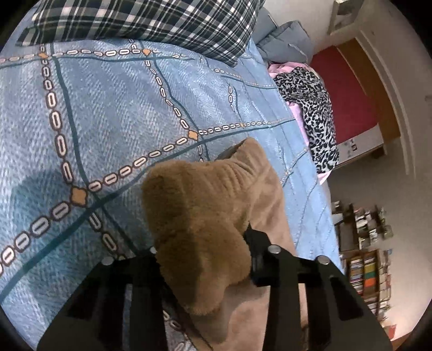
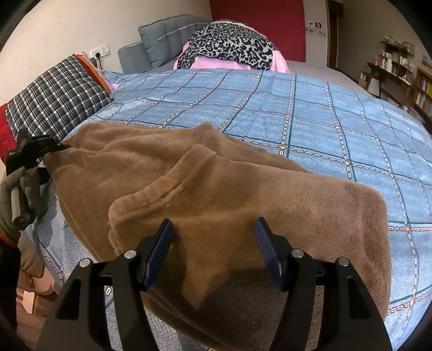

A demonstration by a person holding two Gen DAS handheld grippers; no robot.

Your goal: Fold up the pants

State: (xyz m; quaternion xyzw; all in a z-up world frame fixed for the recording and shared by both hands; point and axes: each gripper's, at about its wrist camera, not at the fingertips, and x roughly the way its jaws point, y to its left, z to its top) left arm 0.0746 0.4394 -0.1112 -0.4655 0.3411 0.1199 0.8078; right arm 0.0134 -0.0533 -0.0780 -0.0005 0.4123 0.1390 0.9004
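- Between the 2 fingers of the left gripper (image 1: 205,259), a bunched fold of the brown fleece pants (image 2: 216,194) is clamped; the fabric bulges forward past the fingers and hides their tips in the left wrist view.
- Ahead of the right gripper (image 2: 214,240), the pants lie spread over the near part of the bed, folded loosely with 1 ribbed edge curving across the top layer.
- Spread wide apart, the right gripper's 2 blue-padded fingers (image 2: 162,243) hang just above the fleece; whether the tips touch it I cannot tell.
- Far to the left of the right gripper, the left gripper appears again, held by a grey-gloved hand (image 2: 19,194), pinching the corner of the pants at the bed's edge.
- Under the pants sits a blue bedspread (image 2: 337,129) with a chain-pattern grid.
- Beyond the left gripper, at the top of its view, lies a dark plaid pillow (image 1: 145,24); the right wrist view shows it ahead and left.
- Straight ahead of the right gripper, at the far side of the bed, a leopard-print garment (image 2: 229,46) rests on pink cloth (image 2: 213,63), beside a grey cushion (image 2: 167,35).
- Ahead and right of the right gripper, well apart from the bed, stand shelves (image 2: 394,62) against the wall.
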